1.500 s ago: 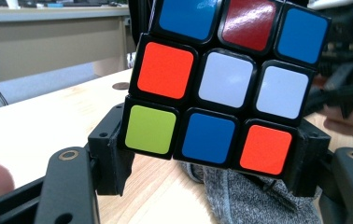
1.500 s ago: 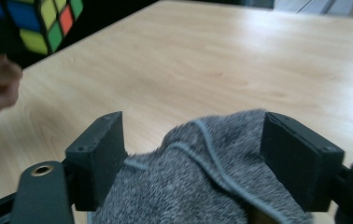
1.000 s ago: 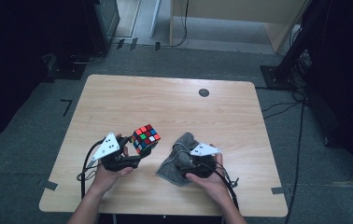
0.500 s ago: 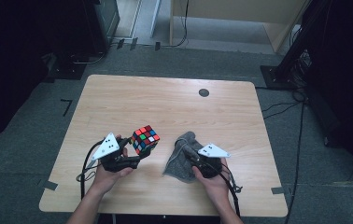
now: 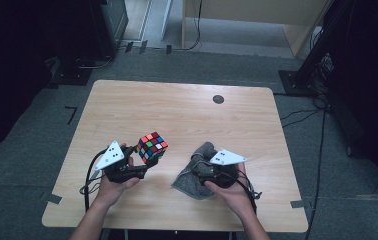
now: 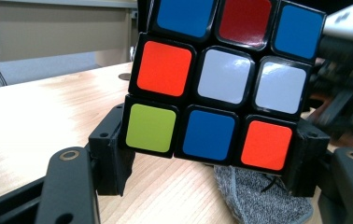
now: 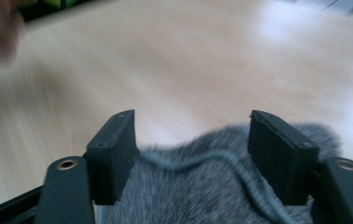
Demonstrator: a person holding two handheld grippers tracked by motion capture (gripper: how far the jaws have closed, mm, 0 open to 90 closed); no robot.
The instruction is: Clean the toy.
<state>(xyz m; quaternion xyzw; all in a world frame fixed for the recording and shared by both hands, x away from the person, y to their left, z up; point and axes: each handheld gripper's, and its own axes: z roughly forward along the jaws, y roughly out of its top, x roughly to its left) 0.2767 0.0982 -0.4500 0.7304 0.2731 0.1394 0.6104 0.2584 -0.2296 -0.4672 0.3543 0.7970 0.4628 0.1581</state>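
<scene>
We read the job as wiping the puzzle cube (image 5: 152, 146) with the grey cloth (image 5: 193, 175).

Done so far, judging from how things lie: the cube is off the counter (image 5: 187, 115), pinched in the left claw (image 5: 144, 167). In the left gripper view the pads press on its lower side edges, so that claw is clamped on it. The cloth sits bunched on the counter at about 4 o'clock from the cube, near but not touching it.

The right claw (image 7: 202, 140) has just been opening. In the right gripper view its jaws stand spread, with cloth lying low between them and no pad pressing the fabric, so we call the cloth not gripped. In the high view this claw hangs over the right part of the cloth.

Left to do, as we judge it: get a hold on the cloth, bring it to the cube, rub the faces.

Pointing: the cube has no long axis. It sits tilted, one corner up, out toward about 1 o'clock from the left hand (image 5: 112, 182). The face toward the left claw's camera shows orange, white, blue and green stickers. The cloth's long run goes from 7 o'clock to 1 o'clock, its raised fold at the far end.
</scene>
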